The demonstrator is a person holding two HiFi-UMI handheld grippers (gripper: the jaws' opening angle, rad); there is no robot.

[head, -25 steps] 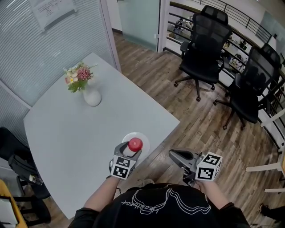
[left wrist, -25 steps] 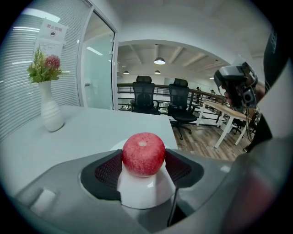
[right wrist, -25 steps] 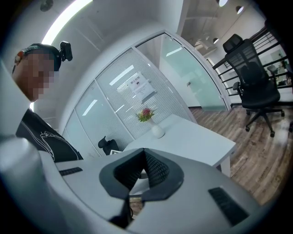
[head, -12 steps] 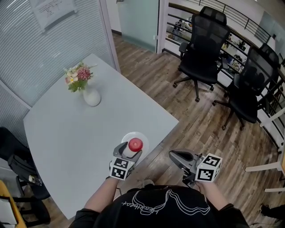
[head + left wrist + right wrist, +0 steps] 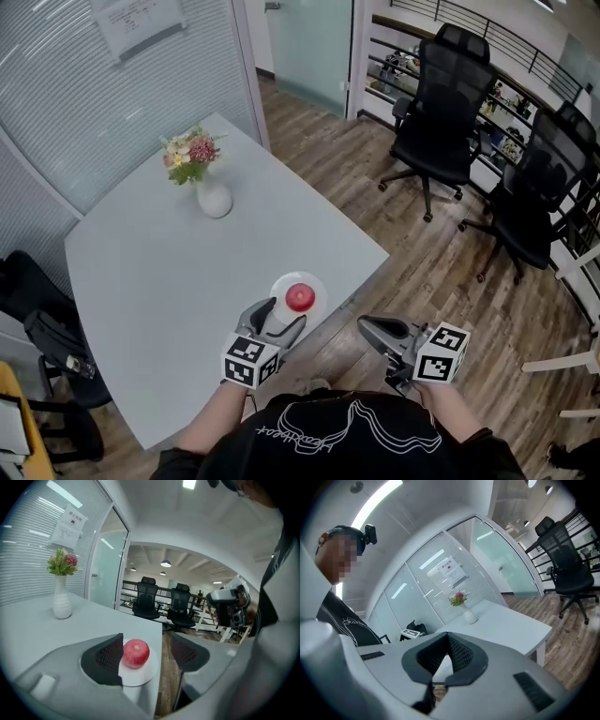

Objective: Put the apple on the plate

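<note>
Head view: apple (image 5: 300, 297) sits on white plate (image 5: 280, 284), lower centre of frame, at the near corner of the grey tabletop (image 5: 169, 272). Left gripper (image 5: 284, 315) just below the plate, jaws spread, tips short of the apple and not on it. Right gripper (image 5: 368, 327) lower right of centre, off the tabletop edge, over wood floor. Vase of flowers (image 5: 213, 198) upper left, well apart from the plate. Two black office chairs (image 5: 445, 103) upper right. Left gripper view: left gripper (image 5: 147, 644) jaws wide apart, gripping nothing; apple (image 5: 136, 653) upright on plate (image 5: 143, 676), centre frame, just beside the left-hand pad; contact cannot be told. Vase (image 5: 62, 604) at left of frame; right gripper (image 5: 227, 606) at right. Right gripper view: right gripper (image 5: 447, 641) jaws closed tip to tip, nothing between them. Vase (image 5: 468, 616) on tabletop (image 5: 511, 625) at centre, chair at far right.
</note>
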